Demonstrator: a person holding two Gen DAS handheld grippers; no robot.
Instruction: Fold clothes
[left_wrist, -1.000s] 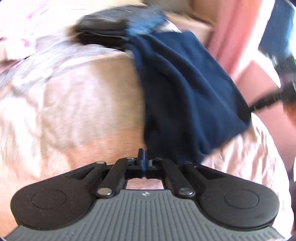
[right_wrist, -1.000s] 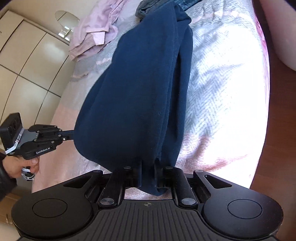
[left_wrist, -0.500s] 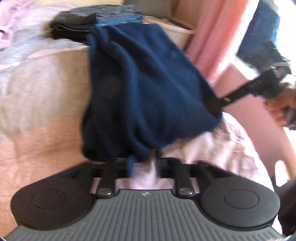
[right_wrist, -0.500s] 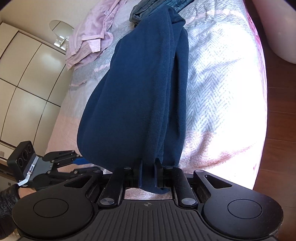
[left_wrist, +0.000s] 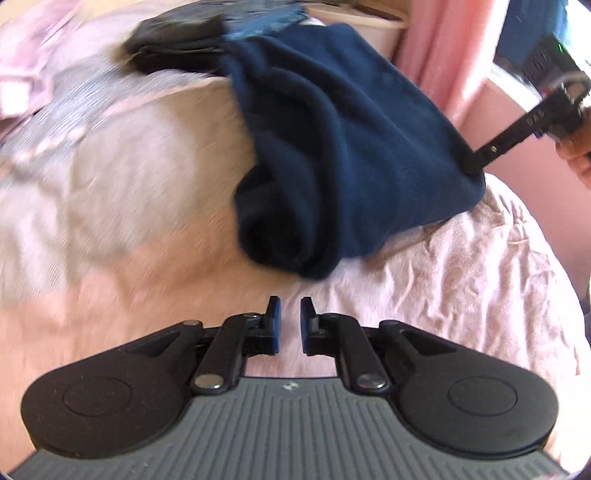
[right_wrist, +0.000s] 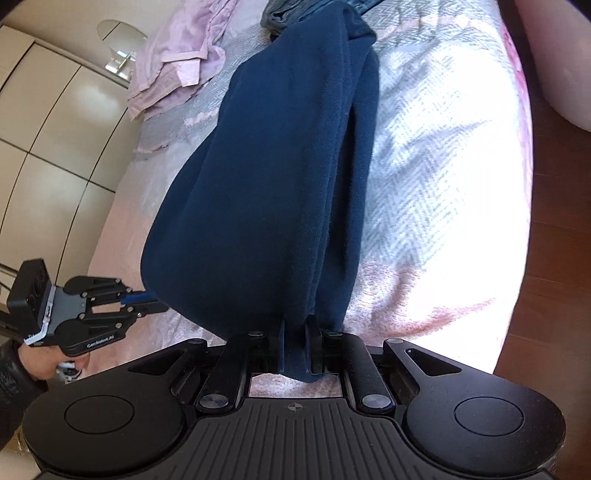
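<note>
A navy blue fleece garment (left_wrist: 351, 147) lies folded lengthwise on the bed, stretching away toward the far end. My left gripper (left_wrist: 290, 314) sits open just short of its near rolled corner, nothing between the fingers. In the right wrist view the same garment (right_wrist: 280, 177) runs from the jaws up the bed. My right gripper (right_wrist: 295, 332) is shut on its near edge, with cloth hanging through the jaws. The left gripper (right_wrist: 147, 301) shows at the garment's left corner, held by a hand. The right gripper's fingers (left_wrist: 491, 153) show pinching the garment's right corner.
The bed carries a pink and grey blanket (left_wrist: 110, 192). A folded dark and denim stack (left_wrist: 177, 40) lies at the garment's far end. Crumpled lilac clothes (right_wrist: 177, 62) sit at the far left. Cream wardrobe doors (right_wrist: 44, 147) stand left, a pink curtain (left_wrist: 436, 48) right.
My left gripper has let go of the garment's corner, opened and drawn back a little. The right gripper keeps its hold, and the garment has settled lower onto the bed.
</note>
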